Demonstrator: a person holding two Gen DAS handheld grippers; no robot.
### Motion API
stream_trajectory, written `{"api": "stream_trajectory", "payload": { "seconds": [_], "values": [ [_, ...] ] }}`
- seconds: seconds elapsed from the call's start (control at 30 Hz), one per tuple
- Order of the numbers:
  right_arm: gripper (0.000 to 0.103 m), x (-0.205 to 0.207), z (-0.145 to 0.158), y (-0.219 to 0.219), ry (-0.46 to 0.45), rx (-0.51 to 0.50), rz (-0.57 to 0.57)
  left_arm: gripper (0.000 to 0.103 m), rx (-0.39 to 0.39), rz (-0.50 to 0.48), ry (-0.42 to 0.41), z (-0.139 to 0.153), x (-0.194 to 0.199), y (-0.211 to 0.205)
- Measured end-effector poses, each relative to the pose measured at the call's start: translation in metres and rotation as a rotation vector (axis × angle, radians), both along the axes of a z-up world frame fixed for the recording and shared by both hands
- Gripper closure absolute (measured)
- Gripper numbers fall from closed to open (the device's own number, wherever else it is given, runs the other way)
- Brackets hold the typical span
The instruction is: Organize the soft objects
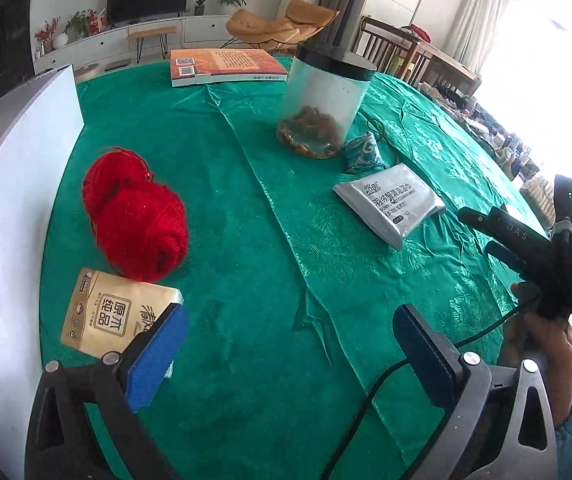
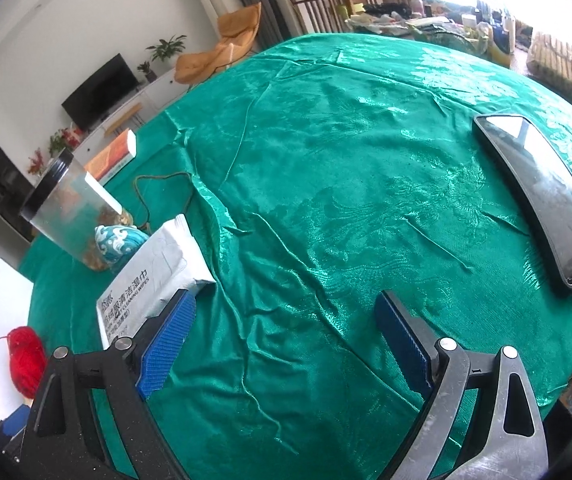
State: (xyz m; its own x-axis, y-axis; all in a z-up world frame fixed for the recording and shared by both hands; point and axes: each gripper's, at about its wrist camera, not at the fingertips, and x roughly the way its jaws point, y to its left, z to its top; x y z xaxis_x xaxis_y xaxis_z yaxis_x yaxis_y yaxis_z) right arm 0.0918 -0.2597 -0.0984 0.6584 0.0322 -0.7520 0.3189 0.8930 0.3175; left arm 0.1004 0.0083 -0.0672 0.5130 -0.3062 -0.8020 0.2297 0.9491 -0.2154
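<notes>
A red yarn ball (image 1: pixel 135 222) lies at the left of the green tablecloth; it also shows in the right wrist view (image 2: pixel 26 360). A tan tissue pack (image 1: pixel 115 314) lies just in front of it, beside my left gripper's left finger. A silver wet-wipes pack (image 1: pixel 390 204) lies mid-right, also in the right wrist view (image 2: pixel 151 276). A small blue patterned pouch (image 1: pixel 362 152) sits by a clear jar (image 1: pixel 322 104). My left gripper (image 1: pixel 290 344) is open and empty. My right gripper (image 2: pixel 286 328) is open and empty, its left finger beside the wipes pack; it also shows at the right of the left wrist view (image 1: pixel 486 232).
A book (image 1: pixel 225 66) lies at the table's far side. A white board (image 1: pixel 9 208) stands along the left edge. A phone (image 2: pixel 542 196) with a cable lies at the right. A black cable (image 1: pixel 406 372) runs across the cloth. Clutter sits beyond the far right edge.
</notes>
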Motion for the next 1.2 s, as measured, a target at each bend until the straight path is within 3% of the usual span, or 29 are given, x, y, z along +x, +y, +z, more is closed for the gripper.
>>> {"api": "stream_trajectory", "payload": {
  "seconds": [0.23,0.6,1.2],
  "values": [
    [0.01,-0.001,-0.001,0.004,0.012,-0.029,0.006,0.001,0.058,-0.021,-0.04,0.011,-0.015,-0.005],
    [0.009,0.001,-0.002,0.009,0.021,-0.051,0.008,0.001,0.061,-0.025,-0.03,0.011,-0.016,-0.012],
    [0.009,0.003,-0.003,0.015,0.038,-0.091,0.014,0.001,-0.025,0.031,-0.007,0.017,-0.012,0.004]
  ]
}}
